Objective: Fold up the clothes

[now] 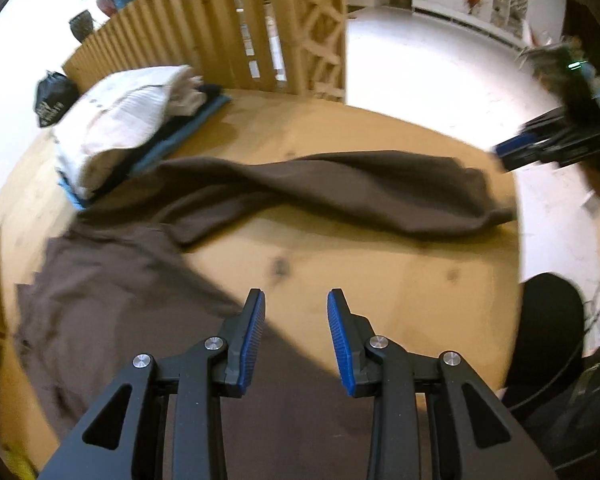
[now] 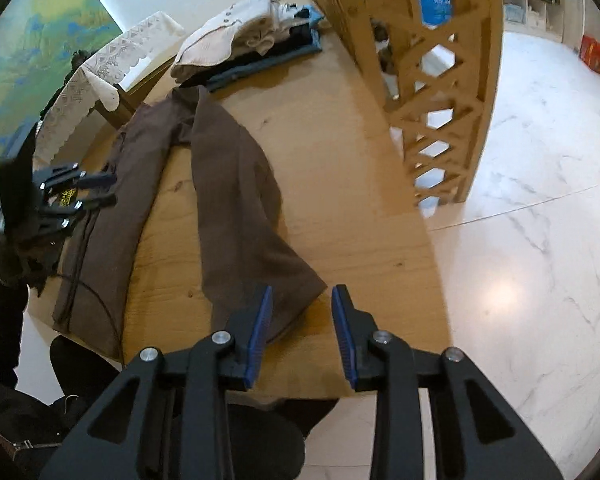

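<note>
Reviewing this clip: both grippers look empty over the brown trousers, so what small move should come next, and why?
Probably bring the right gripper down onto the hem just ahead of it and close. The brown trousers lie spread on the table, legs apart, nothing folded yet; both it and the left gripper are open and hold nothing.

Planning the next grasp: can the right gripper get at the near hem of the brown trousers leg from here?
Probably yes. The right gripper is open and empty, hovering just above the brown trousers leg's hem at the table edge, with nothing between them.
</note>
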The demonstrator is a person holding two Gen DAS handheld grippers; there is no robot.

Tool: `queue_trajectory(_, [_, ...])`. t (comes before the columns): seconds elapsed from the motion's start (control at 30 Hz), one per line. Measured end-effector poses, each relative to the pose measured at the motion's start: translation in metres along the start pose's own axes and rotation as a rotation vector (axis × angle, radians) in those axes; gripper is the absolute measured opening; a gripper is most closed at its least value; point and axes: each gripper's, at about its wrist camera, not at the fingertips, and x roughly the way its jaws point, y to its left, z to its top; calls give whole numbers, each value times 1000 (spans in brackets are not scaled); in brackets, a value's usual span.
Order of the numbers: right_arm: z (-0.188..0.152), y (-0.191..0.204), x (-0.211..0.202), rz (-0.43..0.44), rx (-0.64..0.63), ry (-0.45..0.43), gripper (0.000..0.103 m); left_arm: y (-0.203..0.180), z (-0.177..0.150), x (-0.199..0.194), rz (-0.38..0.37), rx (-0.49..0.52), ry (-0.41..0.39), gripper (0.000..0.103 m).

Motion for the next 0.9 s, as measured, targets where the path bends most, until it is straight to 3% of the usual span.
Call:
queue_trajectory(0.1, [5,0,16,6,-5,31,31,-33,5,6,-99,25,-12,31])
queue_trajectory(0.23, [9,-8,25,61,34,55,31,-99,21,15,-197,178,-50,34])
queue_trajectory(0.4, [4,-24,17,73,86,46,31,-168,32,34,-184,444,-65,36])
queue_trajectory(0.47, [0,-29,13,74,104,43,31,-180,34,45,-189,492,-46,37])
queue_trajectory(0.53, [-2,-33,11,77,117,40,31,-184,39,57,-175,501,-30,38])
queue_trajectory(0.57, [-3,-34,10,77,121,37,31,-184,41,62,-175,499,-25,33])
queue_trajectory(0.6, [-4,-34,9,77,121,36,31,-180,43,63,-186,481,-23,25])
queue_trajectory(0.63, [-5,-35,9,81,121,35,31,-175,44,65,-197,462,-20,7])
queue_trajectory(0.7, [-4,-33,7,82,112,30,31,-167,46,67,-219,425,-15,7])
queue_trajectory(0.8, [3,-23,2,76,81,17,31,-155,37,39,-174,395,-67,7])
queue_trajectory(0.9, [22,-8,-3,79,33,-2,31,-134,16,-23,-100,336,-157,7])
